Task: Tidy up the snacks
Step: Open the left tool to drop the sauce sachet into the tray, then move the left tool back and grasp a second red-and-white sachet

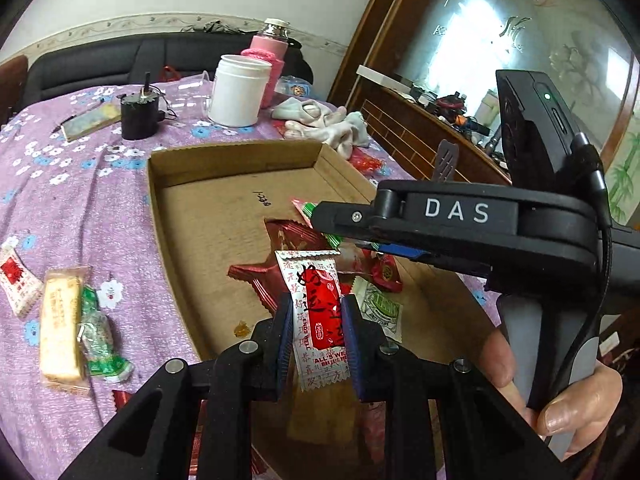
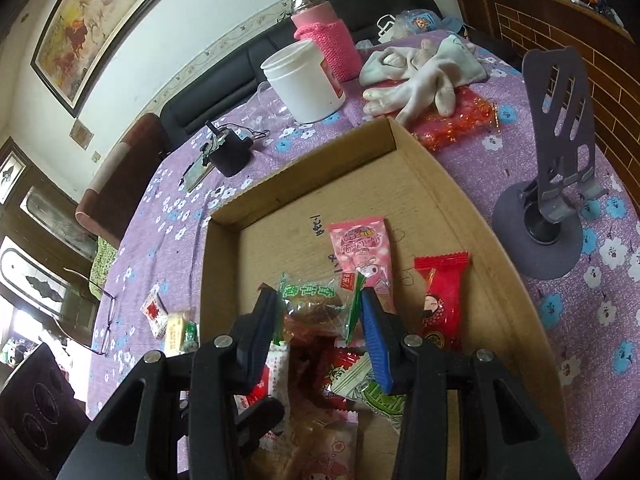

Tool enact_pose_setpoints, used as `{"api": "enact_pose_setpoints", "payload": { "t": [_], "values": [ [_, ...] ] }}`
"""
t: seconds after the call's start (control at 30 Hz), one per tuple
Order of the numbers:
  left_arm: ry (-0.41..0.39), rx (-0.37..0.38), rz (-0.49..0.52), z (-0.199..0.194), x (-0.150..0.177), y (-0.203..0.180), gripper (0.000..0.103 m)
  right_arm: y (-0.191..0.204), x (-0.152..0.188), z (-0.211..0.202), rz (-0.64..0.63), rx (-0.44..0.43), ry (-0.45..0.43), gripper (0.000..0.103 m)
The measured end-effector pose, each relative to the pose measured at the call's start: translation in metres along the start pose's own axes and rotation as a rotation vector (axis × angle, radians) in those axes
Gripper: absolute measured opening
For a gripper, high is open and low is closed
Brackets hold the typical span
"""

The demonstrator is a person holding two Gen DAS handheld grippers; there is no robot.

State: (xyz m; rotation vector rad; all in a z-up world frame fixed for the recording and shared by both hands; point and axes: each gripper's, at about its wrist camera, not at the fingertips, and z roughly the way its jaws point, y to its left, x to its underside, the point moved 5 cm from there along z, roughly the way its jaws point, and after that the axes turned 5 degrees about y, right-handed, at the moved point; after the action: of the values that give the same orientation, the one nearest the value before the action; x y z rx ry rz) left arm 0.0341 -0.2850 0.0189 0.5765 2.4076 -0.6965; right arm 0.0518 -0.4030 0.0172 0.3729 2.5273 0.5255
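Over the shallow cardboard box my left gripper is shut on a white and red snack packet, which stands upright between the blue pads. My right gripper is shut on a clear packet with green print, held above the box floor. That gripper also reaches in from the right in the left wrist view, as a black body marked DAS, with a hand on its grey handle. Several snacks lie in the box: a pink packet, a red packet, dark red wrappers.
Loose snacks lie on the purple flowered cloth left of the box: a beige bar, a green packet, a white and red packet. Behind stand a white tub, a pink flask, white socks, a grey phone stand, and spectacles.
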Motion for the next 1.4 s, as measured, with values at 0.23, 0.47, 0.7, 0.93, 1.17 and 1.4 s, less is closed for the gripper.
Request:
{"api": "enact_pose_setpoints", "payload": {
  "t": [0.23, 0.47, 0.7, 0.93, 1.17, 1.4],
  "values": [
    [0.003, -0.020, 0.020, 0.005, 0.004, 0.000, 0.023, -0.002, 0.002, 0.007, 0.005, 0.032, 0.023, 0.041],
    [-0.007, -0.021, 0.030, 0.005, 0.007, -0.001, 0.025, 0.000, 0.002, 0.004, 0.002, 0.053, 0.009, 0.044],
    [-0.056, -0.001, 0.008, -0.009, 0.005, 0.001, 0.048, 0.003, -0.002, -0.011, -0.002, 0.072, -0.066, 0.045],
    [-0.103, 0.022, -0.025, -0.023, -0.002, 0.008, 0.048, 0.006, -0.003, -0.022, 0.000, 0.061, -0.120, 0.045],
    [-0.190, -0.045, -0.106, -0.048, -0.014, 0.042, 0.048, 0.025, 0.003, -0.021, -0.048, 0.027, -0.125, 0.045],
    [-0.201, -0.121, -0.268, -0.059, -0.017, 0.096, 0.048, 0.034, 0.008, -0.018, -0.071, 0.004, -0.106, 0.046]
  ]
}}
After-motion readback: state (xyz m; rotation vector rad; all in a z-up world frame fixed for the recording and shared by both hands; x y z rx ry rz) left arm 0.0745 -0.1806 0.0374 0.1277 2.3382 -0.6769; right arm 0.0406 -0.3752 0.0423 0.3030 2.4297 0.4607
